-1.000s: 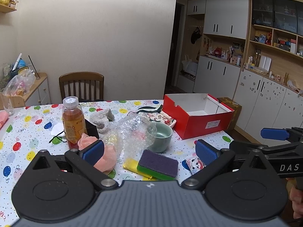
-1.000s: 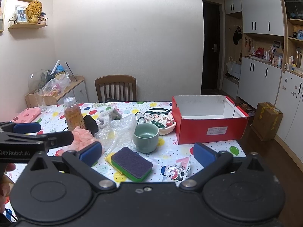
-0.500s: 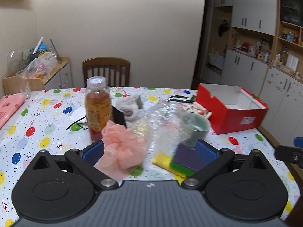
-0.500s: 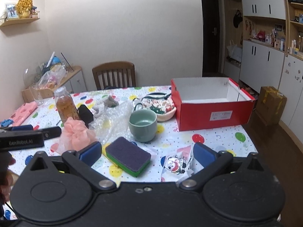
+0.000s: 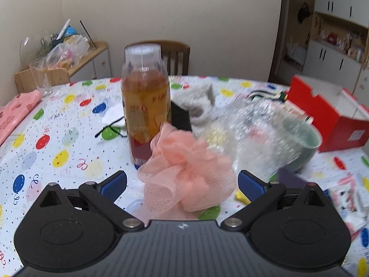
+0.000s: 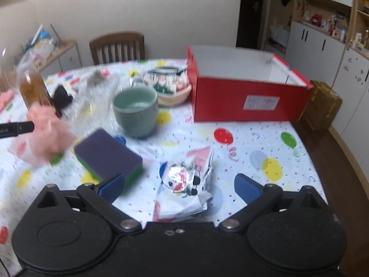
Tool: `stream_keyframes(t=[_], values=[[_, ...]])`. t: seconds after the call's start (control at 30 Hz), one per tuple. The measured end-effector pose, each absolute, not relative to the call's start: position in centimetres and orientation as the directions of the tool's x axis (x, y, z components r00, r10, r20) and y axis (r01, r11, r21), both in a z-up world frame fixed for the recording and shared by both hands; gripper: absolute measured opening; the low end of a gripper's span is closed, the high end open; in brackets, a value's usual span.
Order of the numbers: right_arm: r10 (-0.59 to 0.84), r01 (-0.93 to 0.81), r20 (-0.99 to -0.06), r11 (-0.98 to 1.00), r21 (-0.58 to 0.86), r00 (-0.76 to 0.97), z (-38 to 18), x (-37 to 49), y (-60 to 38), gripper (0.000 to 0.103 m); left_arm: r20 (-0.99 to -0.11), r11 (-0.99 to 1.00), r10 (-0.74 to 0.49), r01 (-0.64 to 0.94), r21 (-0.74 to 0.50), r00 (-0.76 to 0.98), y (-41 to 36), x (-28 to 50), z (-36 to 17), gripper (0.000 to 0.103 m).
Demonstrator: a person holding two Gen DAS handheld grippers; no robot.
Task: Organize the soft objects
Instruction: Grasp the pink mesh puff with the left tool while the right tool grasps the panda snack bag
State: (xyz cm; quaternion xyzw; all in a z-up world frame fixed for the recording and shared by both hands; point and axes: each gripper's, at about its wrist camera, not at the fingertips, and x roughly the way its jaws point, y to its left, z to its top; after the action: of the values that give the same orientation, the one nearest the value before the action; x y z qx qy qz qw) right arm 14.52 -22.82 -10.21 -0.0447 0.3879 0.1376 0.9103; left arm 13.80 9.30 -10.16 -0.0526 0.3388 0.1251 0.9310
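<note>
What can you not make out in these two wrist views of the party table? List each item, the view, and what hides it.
- Bottle label text, left wrist view: blurred, unreadable.
- Yellow sponge, left wrist view: mostly behind the left claw and pink bath pouf.
- Red box interior floor, right wrist view: hidden by its front wall.
- Snack packet print, right wrist view: crumpled, motion-blurred.

Left tongs (image 5: 182,182) spread wide, blue pads on either side of a pink mesh bath pouf (image 5: 186,173), not touching it. Pouf lies on the balloon-print desk (image 5: 57,138). Juice bottle (image 5: 145,101) upright at 11 o'clock of the pouf, just behind it. Clear bubble wrap (image 5: 253,133) at 2 o'clock, against a green cup (image 5: 304,147). Red box (image 5: 332,115) open, far right. Grey sock (image 5: 196,101) behind the bottle. View blurred.
</note>
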Motion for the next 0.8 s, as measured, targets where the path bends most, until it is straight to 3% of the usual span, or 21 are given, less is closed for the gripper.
stream_keyframes(t=[0.53,0.8], values=[[0.221,-0.389,-0.828,0.921,0.004,0.515,-15.6,19.0,-20.9,0.1,-0.728,0.961,0.225,-0.27,0.057,0.647,9.5,18.8,-14.9,0.103],[0.185,-0.387,-0.844,0.922,-0.029,0.504,-16.8,19.9,-20.9,0.085,-0.739,0.961,0.233,-0.267,0.075,0.632,8.9,19.6,-15.4,0.095]])
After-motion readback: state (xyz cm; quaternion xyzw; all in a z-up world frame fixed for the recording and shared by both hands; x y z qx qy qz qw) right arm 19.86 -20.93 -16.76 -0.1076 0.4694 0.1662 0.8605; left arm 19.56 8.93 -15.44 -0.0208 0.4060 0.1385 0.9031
